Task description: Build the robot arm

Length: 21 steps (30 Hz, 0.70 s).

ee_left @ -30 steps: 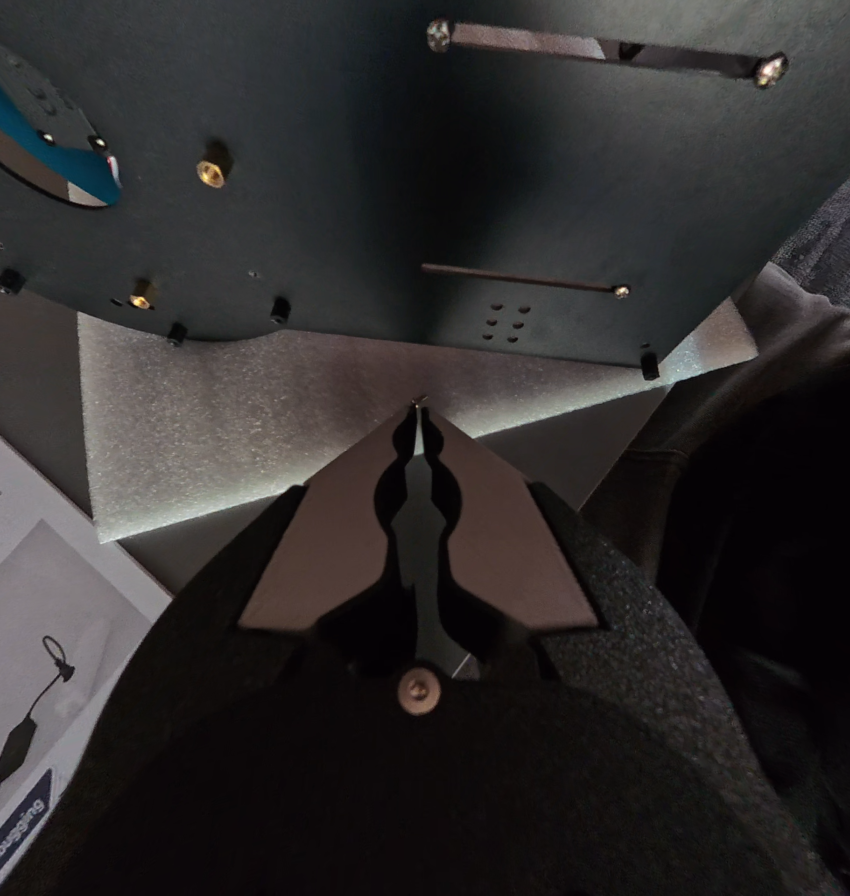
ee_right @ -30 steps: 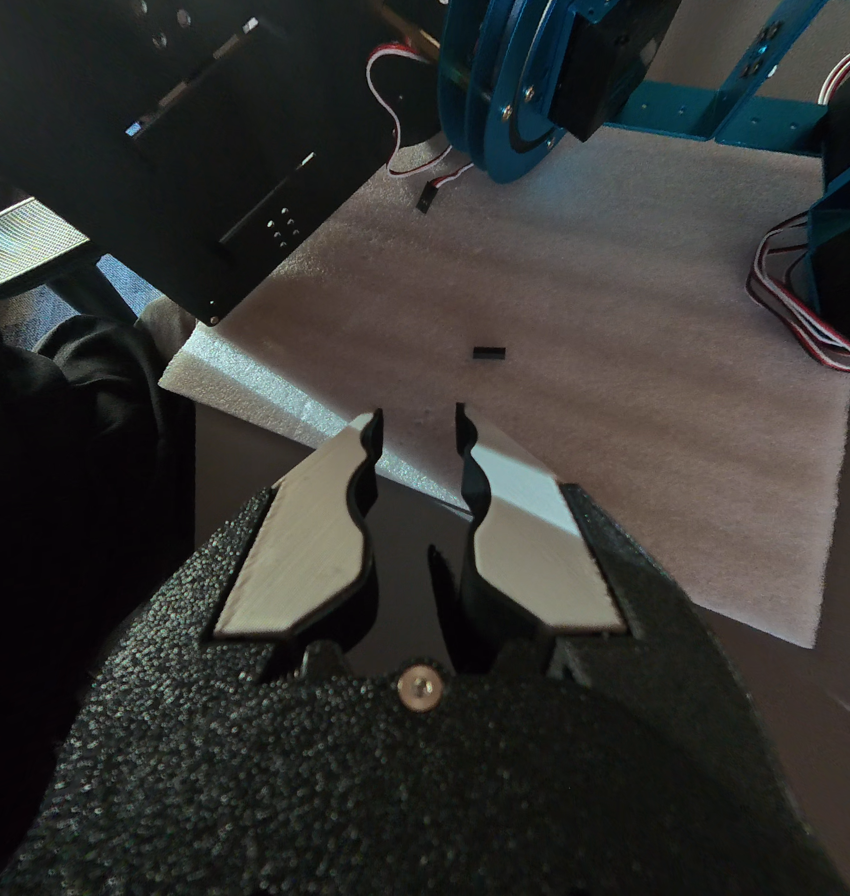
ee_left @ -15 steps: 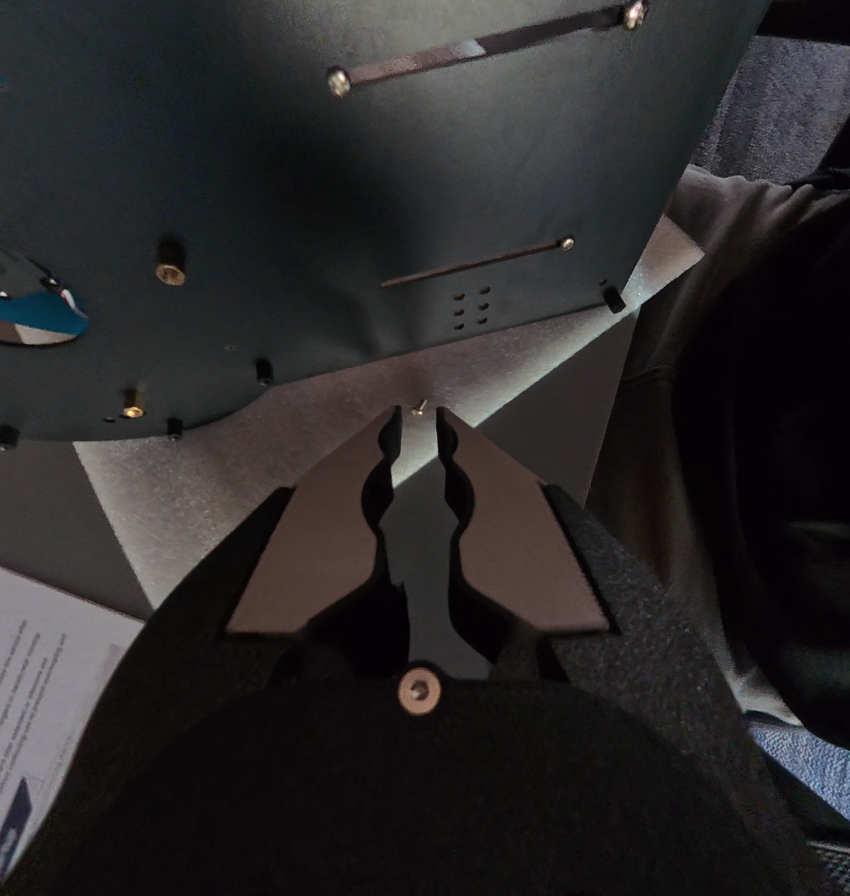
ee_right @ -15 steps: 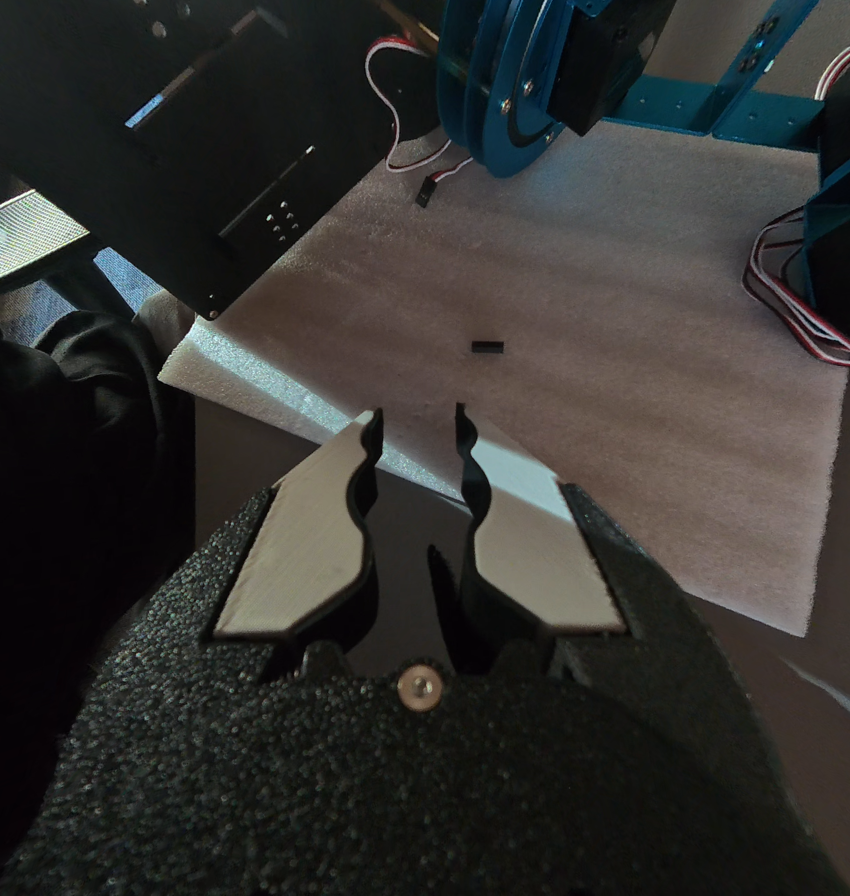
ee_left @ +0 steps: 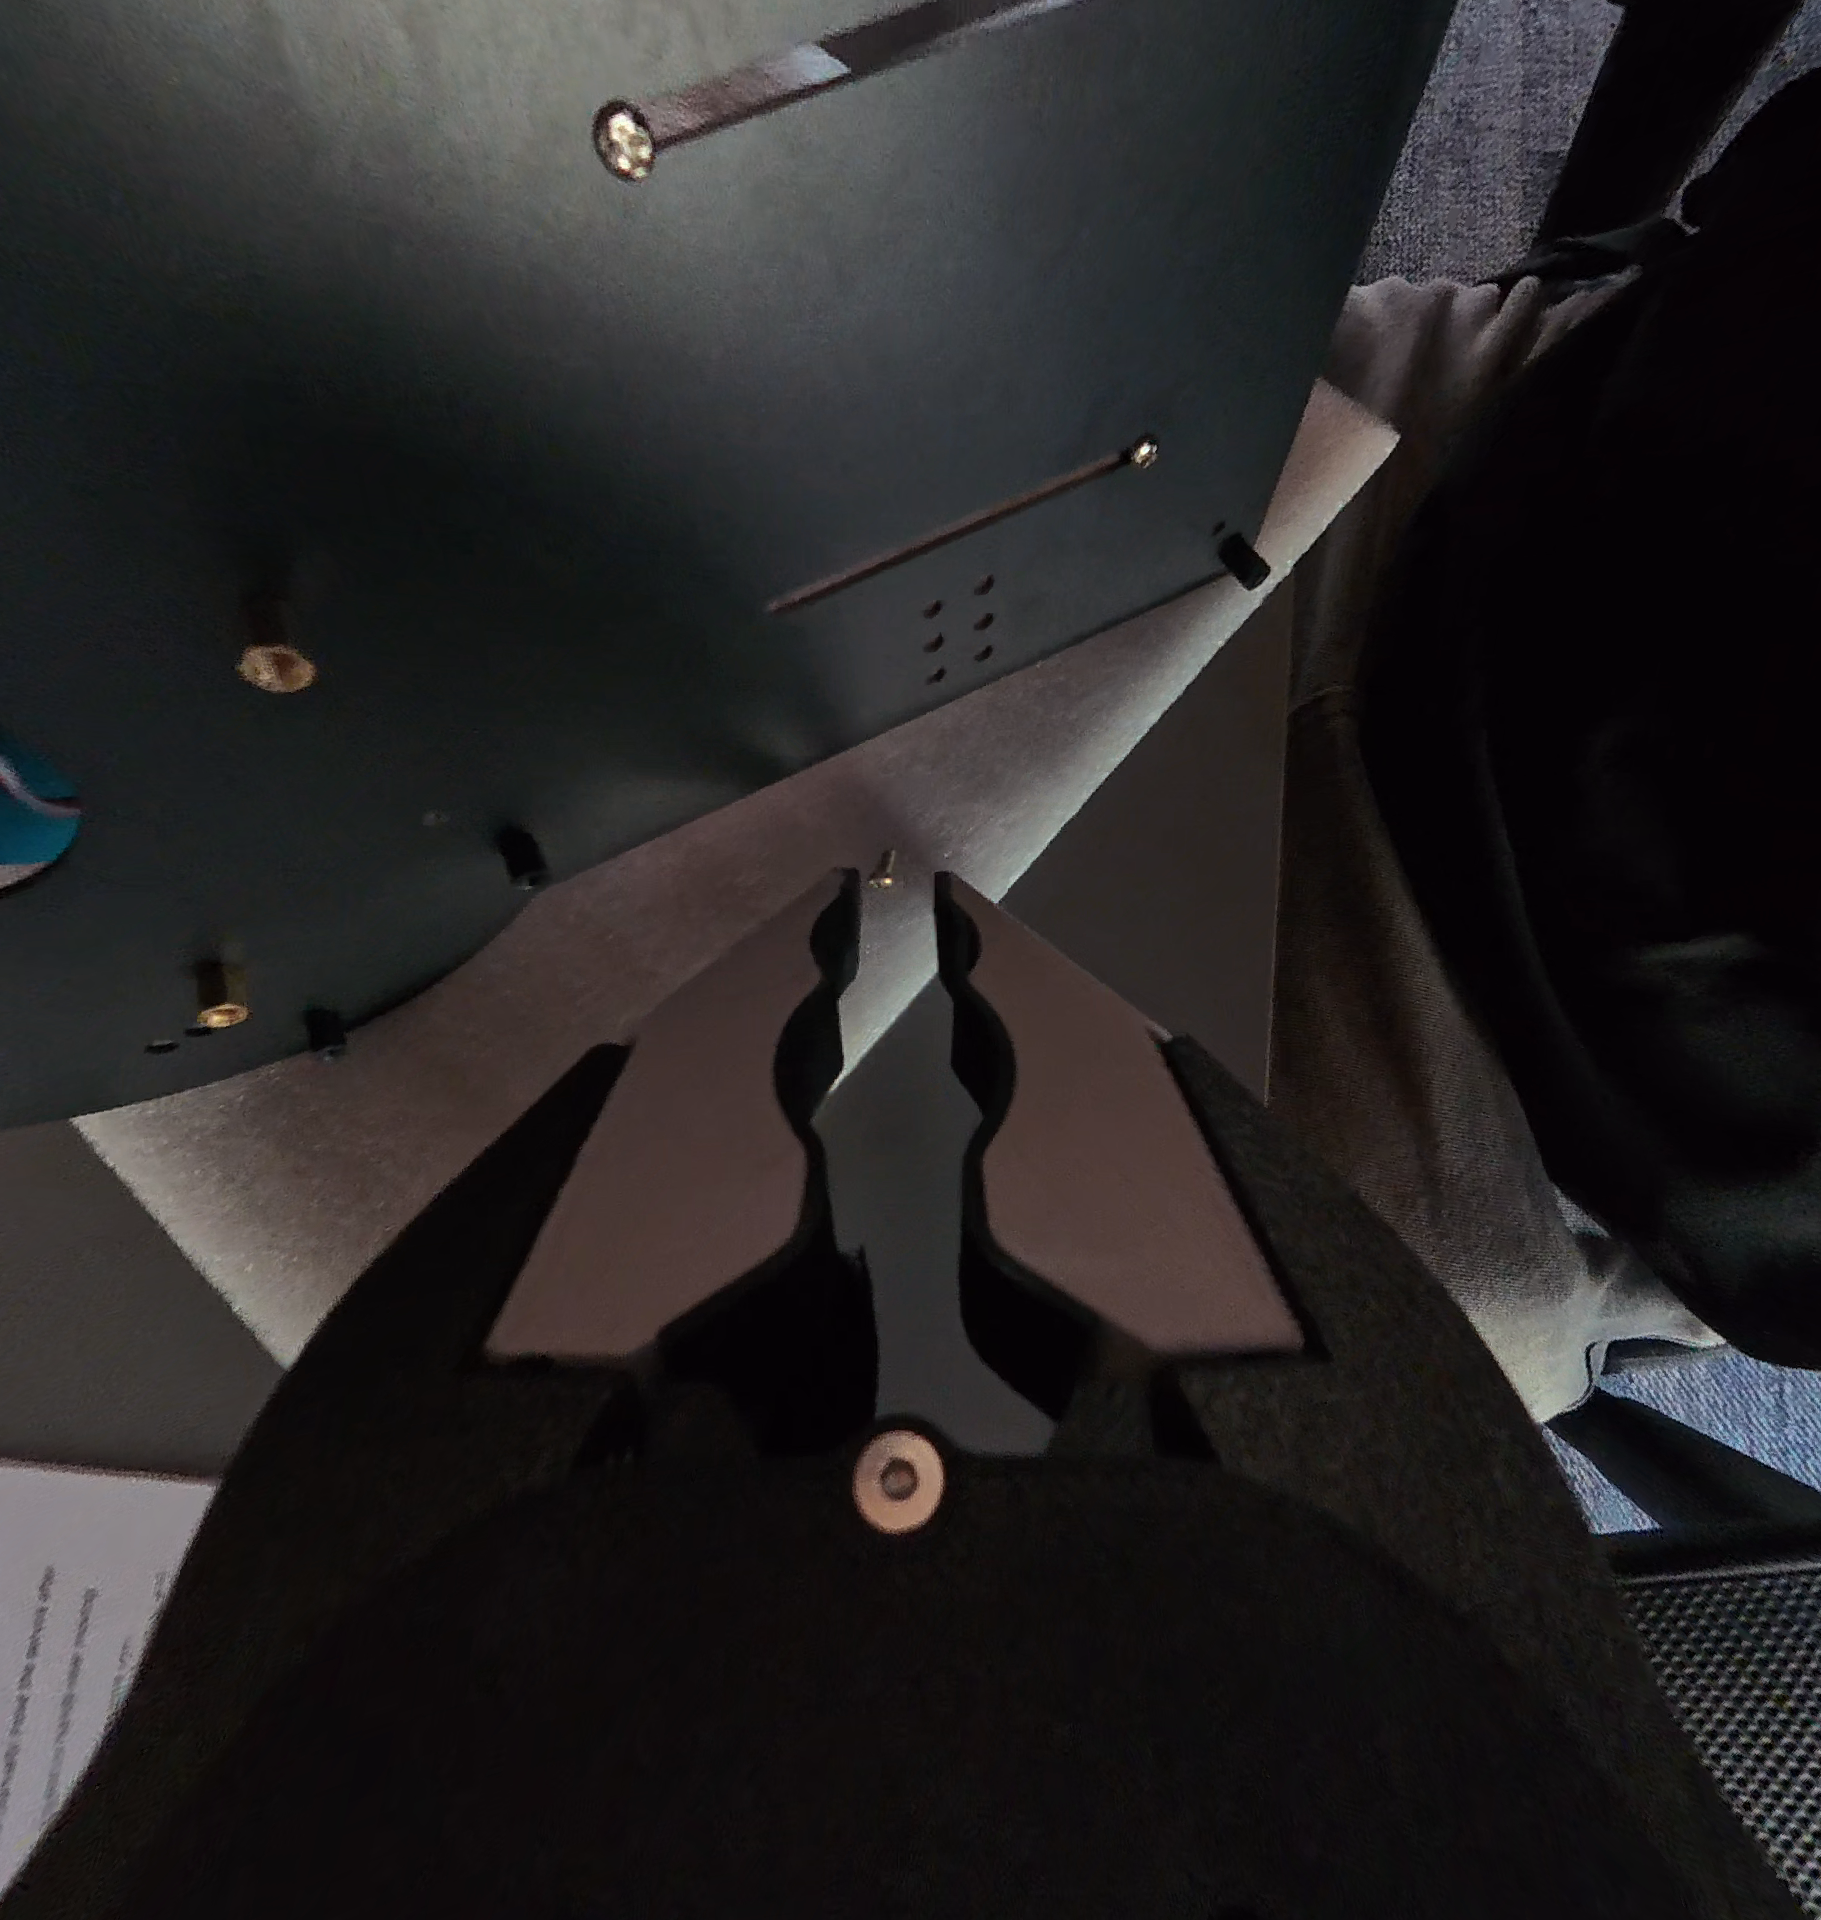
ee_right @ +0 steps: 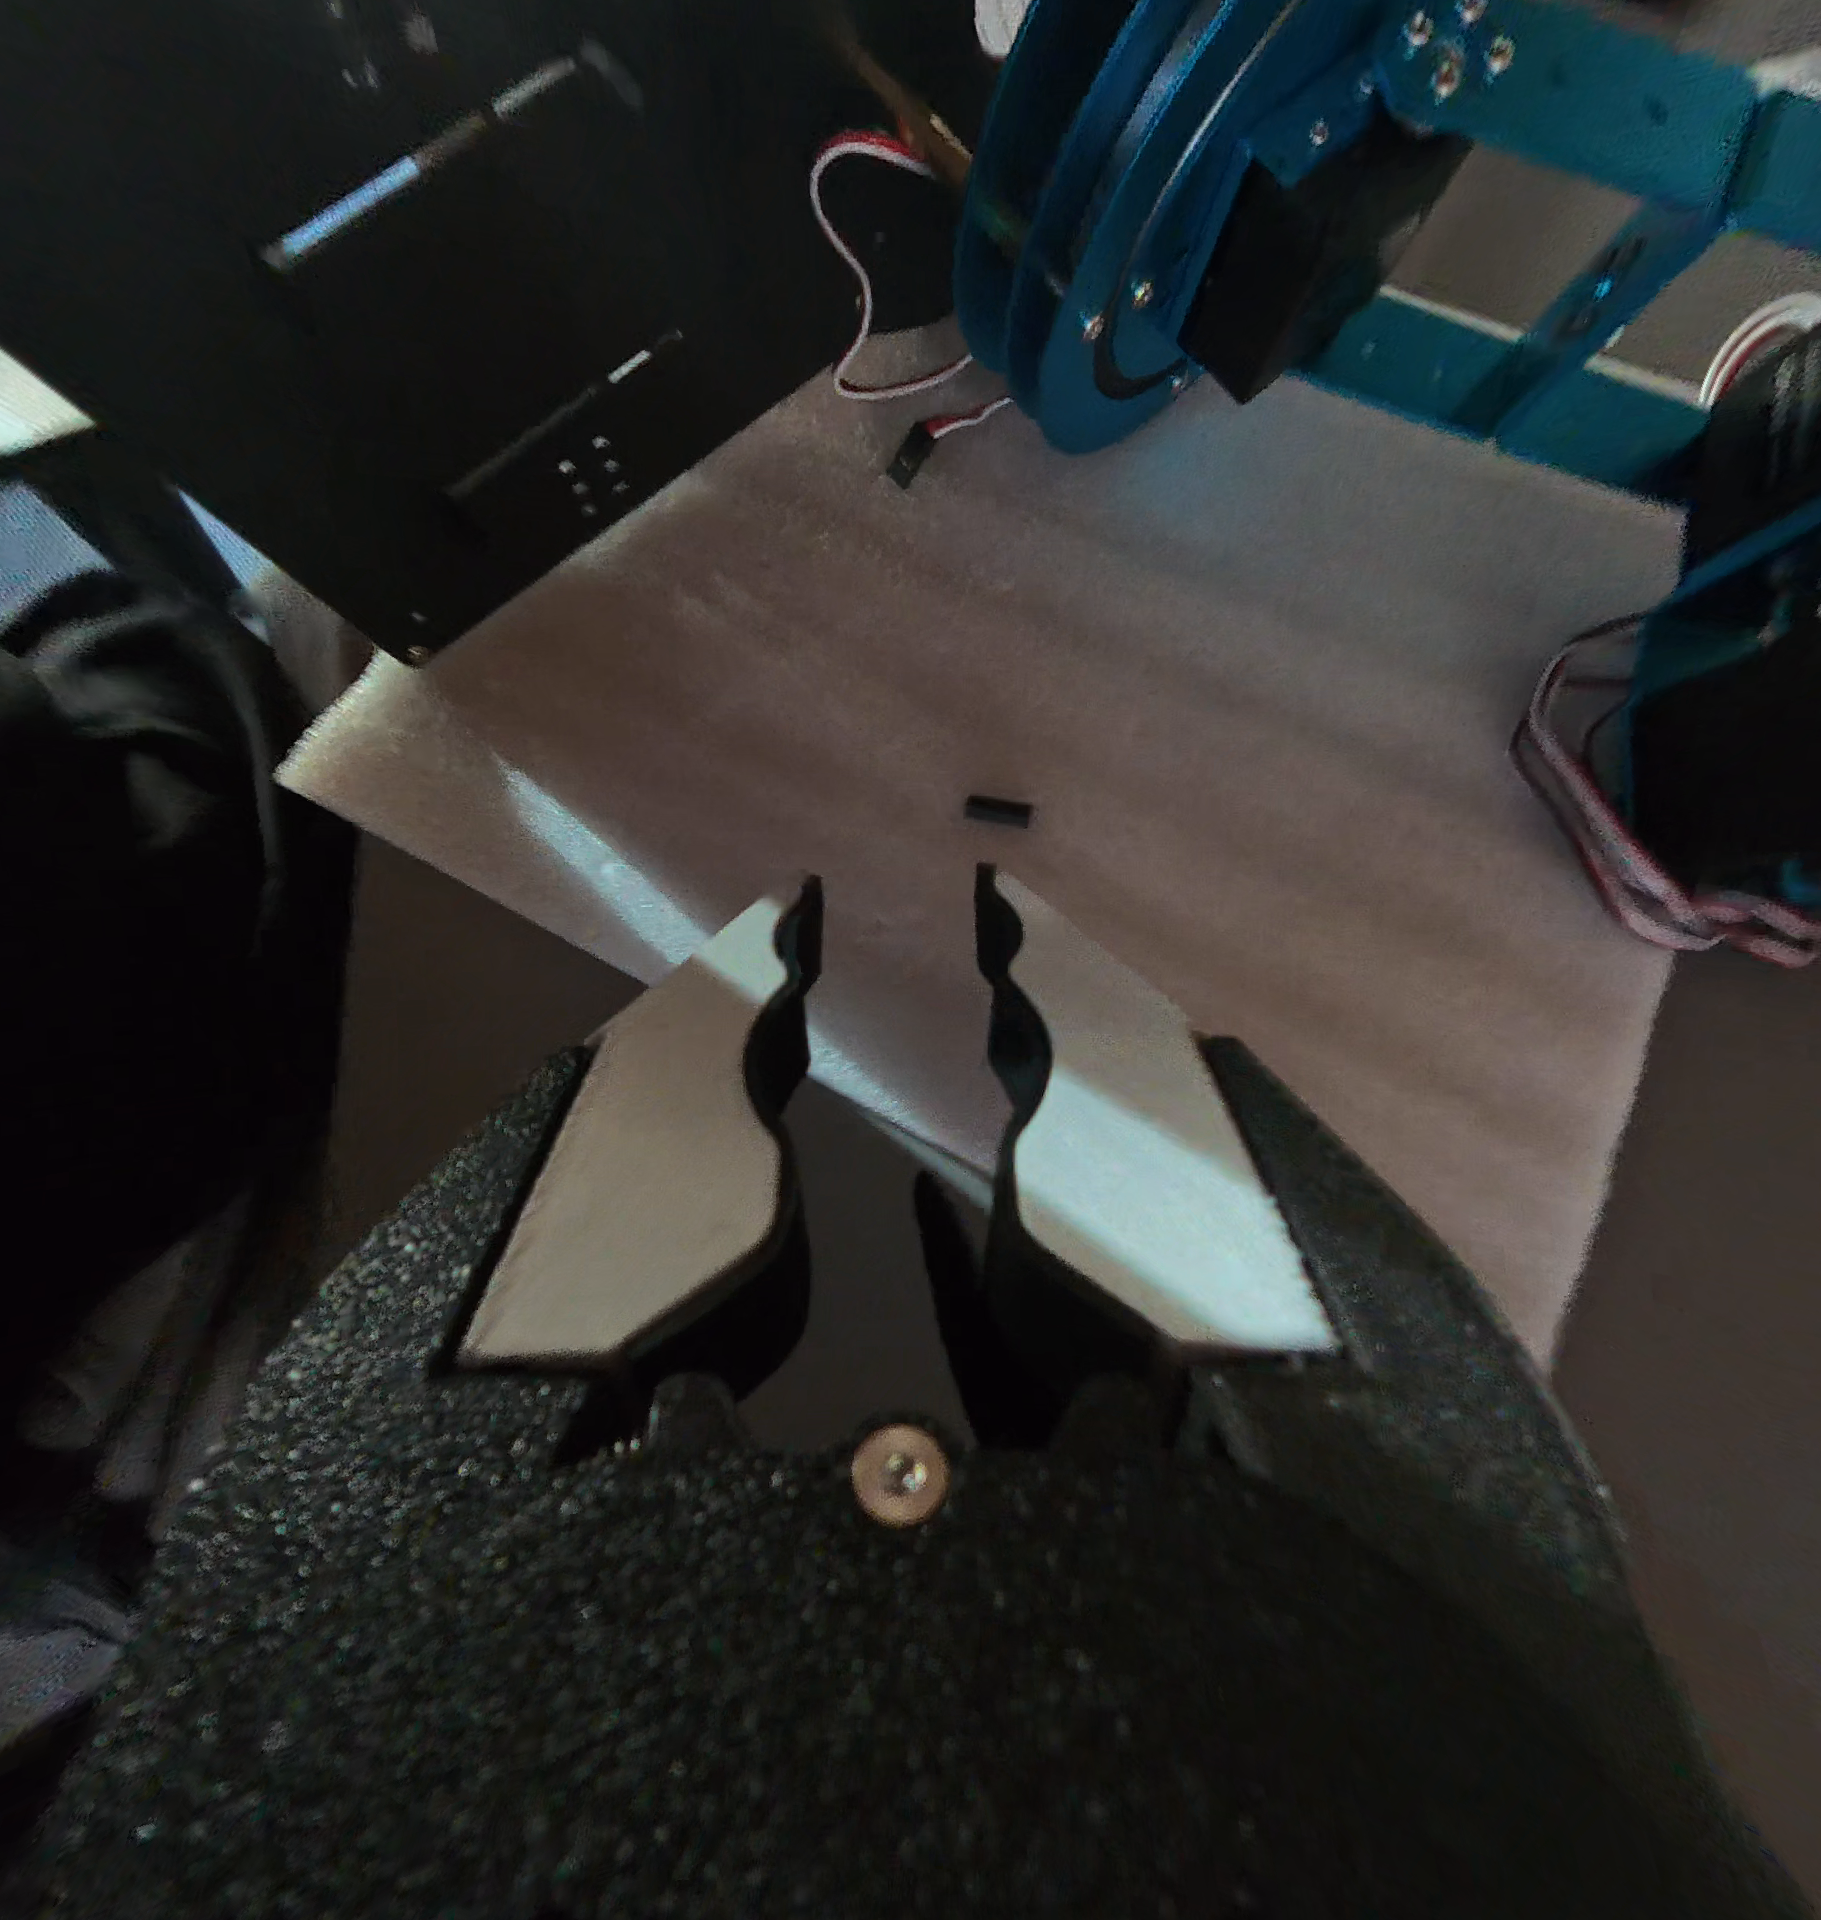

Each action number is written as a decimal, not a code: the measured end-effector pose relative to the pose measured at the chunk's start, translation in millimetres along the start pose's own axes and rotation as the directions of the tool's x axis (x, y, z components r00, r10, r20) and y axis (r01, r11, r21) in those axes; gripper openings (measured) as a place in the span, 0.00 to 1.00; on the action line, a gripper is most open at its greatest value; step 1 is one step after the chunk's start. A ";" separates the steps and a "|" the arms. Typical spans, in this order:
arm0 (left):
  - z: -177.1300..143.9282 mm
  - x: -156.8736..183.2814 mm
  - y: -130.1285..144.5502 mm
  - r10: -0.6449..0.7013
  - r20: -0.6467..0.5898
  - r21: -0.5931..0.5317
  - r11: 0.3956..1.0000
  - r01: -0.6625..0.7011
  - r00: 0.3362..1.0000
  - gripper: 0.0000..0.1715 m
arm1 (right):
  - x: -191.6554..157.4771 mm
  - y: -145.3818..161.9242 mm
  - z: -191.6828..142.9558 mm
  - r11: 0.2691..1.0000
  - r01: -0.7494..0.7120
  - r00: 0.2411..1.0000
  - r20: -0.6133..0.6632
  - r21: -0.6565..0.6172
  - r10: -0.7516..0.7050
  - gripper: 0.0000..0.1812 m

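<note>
Grippers: left hand-held gripper (ee_left: pixel 893 881) agape by small screw (ee_left: pixel 882 867), right hand-held gripper (ee_right: pixel 893 878) agape nr black spacer (ee_right: pixel 999 810); print illegible.

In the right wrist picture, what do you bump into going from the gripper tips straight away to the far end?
right gripper → small black piece on the foam sheet → black wire plug → blue round frame

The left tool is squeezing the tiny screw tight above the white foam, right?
Not quite. The left tool is open, and the tiny screw lies loose on the white foam just past its tips, as the left wrist view shows.
</note>
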<state>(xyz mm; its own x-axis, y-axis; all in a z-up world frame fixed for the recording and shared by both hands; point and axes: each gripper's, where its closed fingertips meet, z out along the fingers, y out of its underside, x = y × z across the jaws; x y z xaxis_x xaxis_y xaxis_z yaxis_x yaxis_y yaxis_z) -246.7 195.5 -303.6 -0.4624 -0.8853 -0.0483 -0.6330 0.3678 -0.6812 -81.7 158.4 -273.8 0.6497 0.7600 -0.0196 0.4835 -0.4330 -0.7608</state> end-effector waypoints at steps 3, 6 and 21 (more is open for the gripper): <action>2.0 1.0 0.6 0.001 -0.005 -0.004 1.000 -0.001 1.000 0.08 | 14.0 -10.8 9.2 0.997 0.083 0.996 0.045 -0.001 -0.083 0.14; 1.2 0.8 0.5 -0.010 -0.005 0.000 1.000 0.010 1.000 0.06 | 17.4 -12.7 16.0 0.995 0.096 0.981 0.172 -0.020 -0.091 0.11; 4.2 7.3 -3.3 -0.053 0.033 0.022 0.998 0.052 0.998 0.00 | 26.9 5.8 42.5 0.897 0.427 0.857 0.367 -0.117 -0.361 0.08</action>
<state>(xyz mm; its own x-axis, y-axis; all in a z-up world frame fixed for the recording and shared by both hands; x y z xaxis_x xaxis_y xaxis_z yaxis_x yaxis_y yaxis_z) -245.4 186.7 -304.7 -0.4074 -0.9125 -0.0366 -0.6422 0.3148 -0.6989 -86.3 196.9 -306.3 0.1668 0.9858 0.0193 0.7795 -0.1198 -0.6148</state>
